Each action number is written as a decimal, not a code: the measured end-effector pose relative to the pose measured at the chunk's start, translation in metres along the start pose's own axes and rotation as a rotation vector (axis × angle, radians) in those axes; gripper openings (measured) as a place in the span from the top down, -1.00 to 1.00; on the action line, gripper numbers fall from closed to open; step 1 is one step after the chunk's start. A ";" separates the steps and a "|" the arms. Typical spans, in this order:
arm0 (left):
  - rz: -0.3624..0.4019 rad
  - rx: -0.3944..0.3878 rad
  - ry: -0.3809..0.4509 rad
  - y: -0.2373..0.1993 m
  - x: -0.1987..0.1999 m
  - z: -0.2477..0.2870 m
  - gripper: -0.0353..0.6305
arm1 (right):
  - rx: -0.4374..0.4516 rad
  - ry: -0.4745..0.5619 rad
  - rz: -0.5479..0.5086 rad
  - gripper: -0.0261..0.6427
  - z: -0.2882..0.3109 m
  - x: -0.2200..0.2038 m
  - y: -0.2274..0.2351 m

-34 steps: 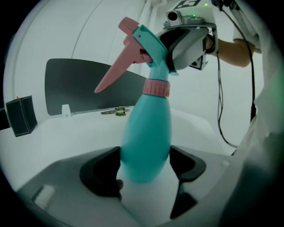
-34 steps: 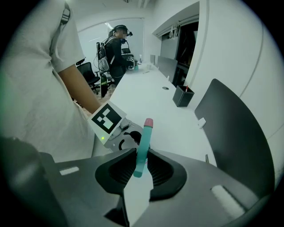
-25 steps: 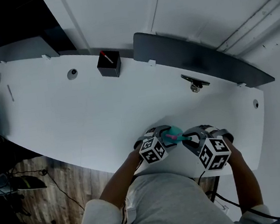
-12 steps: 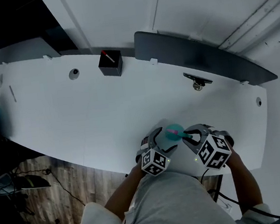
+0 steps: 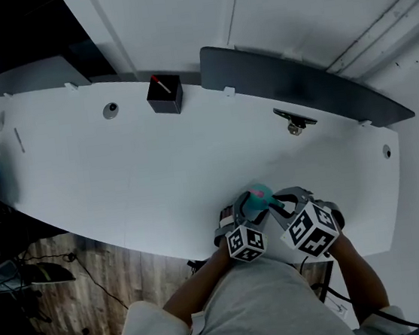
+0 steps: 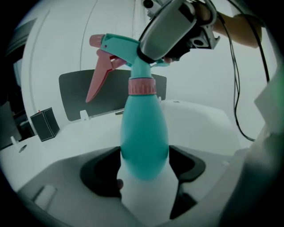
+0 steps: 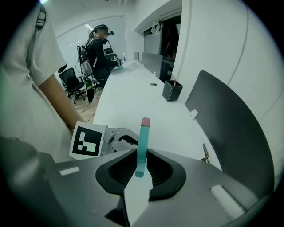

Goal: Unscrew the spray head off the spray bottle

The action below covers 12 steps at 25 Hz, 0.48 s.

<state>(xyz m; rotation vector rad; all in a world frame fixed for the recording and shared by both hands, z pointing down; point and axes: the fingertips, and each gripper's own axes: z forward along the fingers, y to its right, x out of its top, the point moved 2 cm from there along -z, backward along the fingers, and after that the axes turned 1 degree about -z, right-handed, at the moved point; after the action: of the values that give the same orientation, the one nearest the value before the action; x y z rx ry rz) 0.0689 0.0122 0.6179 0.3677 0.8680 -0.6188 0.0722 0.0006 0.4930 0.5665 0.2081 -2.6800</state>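
Down at the bottom middle of the head view, right over the near edge of the counter, sits the teal spray bottle, held up off the surface between both grippers. The spray head is on, with the pink collar looking seated on the neck, so I'd say the unscrewing isn't finished.

The left gripper has just been closing its fingers, and they now pinch the bottle's fat lower body from both sides. The right gripper comes in from above, its fingers clamped on the top of the spray head.

My take on doing this well: keep the body pinned so it can't spin, twist the head around the bottle's own long axis, and do short turns with re-grips. Don't crush the soft plastic. One worry is the head swivelling inside the collar without the collar moving.

Counter is long, white and mostly bare. A small black box sits at upper middle, a dark panel runs along the back edge, wood floor at lower left. Far back in the right gripper view a person stands by office chairs.
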 end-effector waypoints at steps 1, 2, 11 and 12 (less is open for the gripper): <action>0.001 0.003 0.001 -0.001 0.000 0.000 -0.11 | -0.001 0.001 0.000 0.70 0.000 0.000 0.000; 0.002 0.002 0.003 -0.002 0.000 0.000 -0.11 | -0.001 0.001 -0.002 0.70 0.000 0.000 0.000; 0.175 -0.247 0.106 0.001 -0.007 -0.004 -0.09 | 0.040 -0.010 -0.160 0.70 -0.001 -0.001 -0.010; 0.217 -0.312 0.124 0.000 -0.008 -0.005 -0.09 | 0.051 -0.008 -0.182 0.70 -0.001 -0.001 -0.013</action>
<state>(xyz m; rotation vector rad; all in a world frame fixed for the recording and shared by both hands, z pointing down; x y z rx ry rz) 0.0617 0.0184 0.6214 0.2146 1.0107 -0.2556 0.0685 0.0130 0.4932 0.5773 0.1983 -2.8702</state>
